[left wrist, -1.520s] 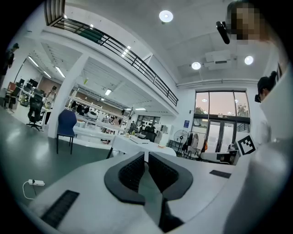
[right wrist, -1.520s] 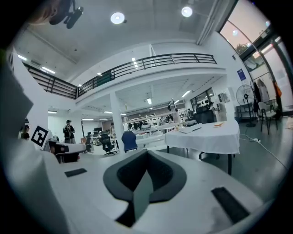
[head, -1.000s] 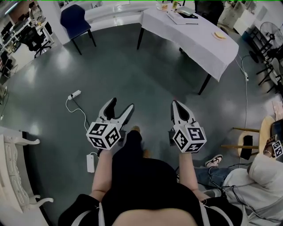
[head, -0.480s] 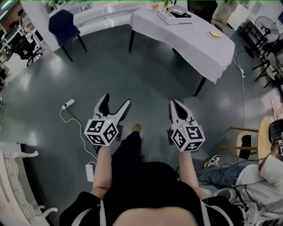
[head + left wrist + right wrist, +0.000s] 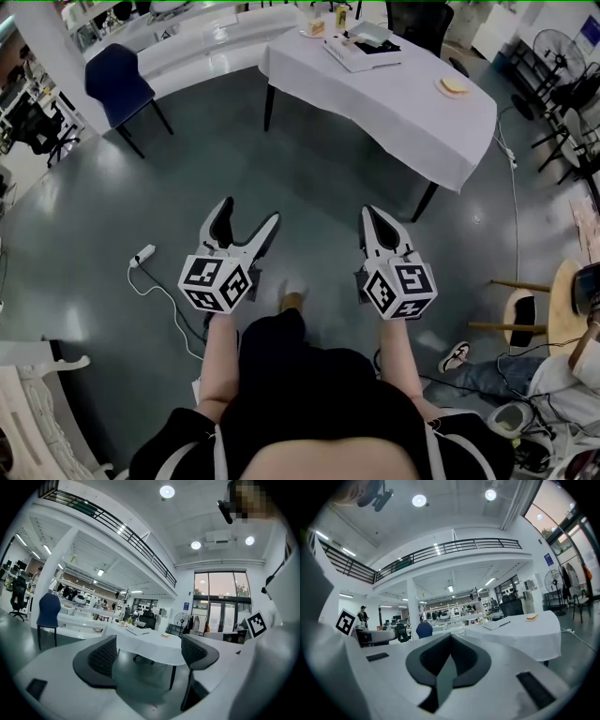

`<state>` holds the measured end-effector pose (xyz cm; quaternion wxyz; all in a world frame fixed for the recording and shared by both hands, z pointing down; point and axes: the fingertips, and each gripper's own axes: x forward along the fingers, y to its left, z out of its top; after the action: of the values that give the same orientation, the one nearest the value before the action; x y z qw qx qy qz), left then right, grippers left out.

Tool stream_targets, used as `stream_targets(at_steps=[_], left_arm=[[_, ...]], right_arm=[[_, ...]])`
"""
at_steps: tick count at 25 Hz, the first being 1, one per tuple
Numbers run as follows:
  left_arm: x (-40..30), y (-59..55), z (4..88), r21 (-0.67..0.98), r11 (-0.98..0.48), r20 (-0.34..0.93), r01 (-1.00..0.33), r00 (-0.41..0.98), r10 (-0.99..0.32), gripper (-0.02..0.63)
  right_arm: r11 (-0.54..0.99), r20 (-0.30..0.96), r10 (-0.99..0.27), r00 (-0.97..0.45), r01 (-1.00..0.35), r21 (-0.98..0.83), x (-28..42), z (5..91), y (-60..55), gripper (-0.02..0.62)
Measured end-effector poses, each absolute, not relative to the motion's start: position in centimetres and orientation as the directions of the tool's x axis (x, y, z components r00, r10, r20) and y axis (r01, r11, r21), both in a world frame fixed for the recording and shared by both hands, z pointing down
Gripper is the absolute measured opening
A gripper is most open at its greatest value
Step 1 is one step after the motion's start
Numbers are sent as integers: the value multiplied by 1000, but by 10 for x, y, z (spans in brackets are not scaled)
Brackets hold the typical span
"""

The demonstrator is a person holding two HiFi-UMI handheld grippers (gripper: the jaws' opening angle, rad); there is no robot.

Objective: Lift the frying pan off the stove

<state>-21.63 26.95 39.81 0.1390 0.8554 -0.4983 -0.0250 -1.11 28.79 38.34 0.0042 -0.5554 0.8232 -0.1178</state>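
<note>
Left claw (image 5: 249, 214) just opened, empty, right (image 5: 371, 212) closed

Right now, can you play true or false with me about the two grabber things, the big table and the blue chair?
1. The left gripper has its jaws wide apart. True; they have just been opening, with nothing between them.
2. The right gripper has its jaws wide open. False: they are closed together, empty.
3. The long table with the white cloth is ahead of both grippers, untouched. True.
4. The dark blue chair stands on that table. False: it stands on the grey floor, left of the table.
</note>
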Motion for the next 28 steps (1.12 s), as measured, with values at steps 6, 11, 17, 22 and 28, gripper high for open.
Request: stream_targets(at_steps=[6,11,17,22,28], left_arm=[[-216,208,391,249,-523,86,-815,556,-827,440],[-221,164,399,249,-545,93,-801,580,-809,440],[-230,129,401,249,-558,90,-792,592,-801,440],[-247,118,412,280,-517,113,-809,562,-819,440],[-251,114,432,300,-512,146,-805,569,-809,440]], right_arm=[[336,105,-928,-358,-924,-180,-22,378,228,2],[320,108,-934,-342,-930,-180,-30,384,188,2],[301,106,-941,-322,-937,-179,-37,386,149,2],[293,127,-939,-320,-937,-190,-47,395,139,2],[267,167,-939,-302,-942,-205,-45,413,139,2]])
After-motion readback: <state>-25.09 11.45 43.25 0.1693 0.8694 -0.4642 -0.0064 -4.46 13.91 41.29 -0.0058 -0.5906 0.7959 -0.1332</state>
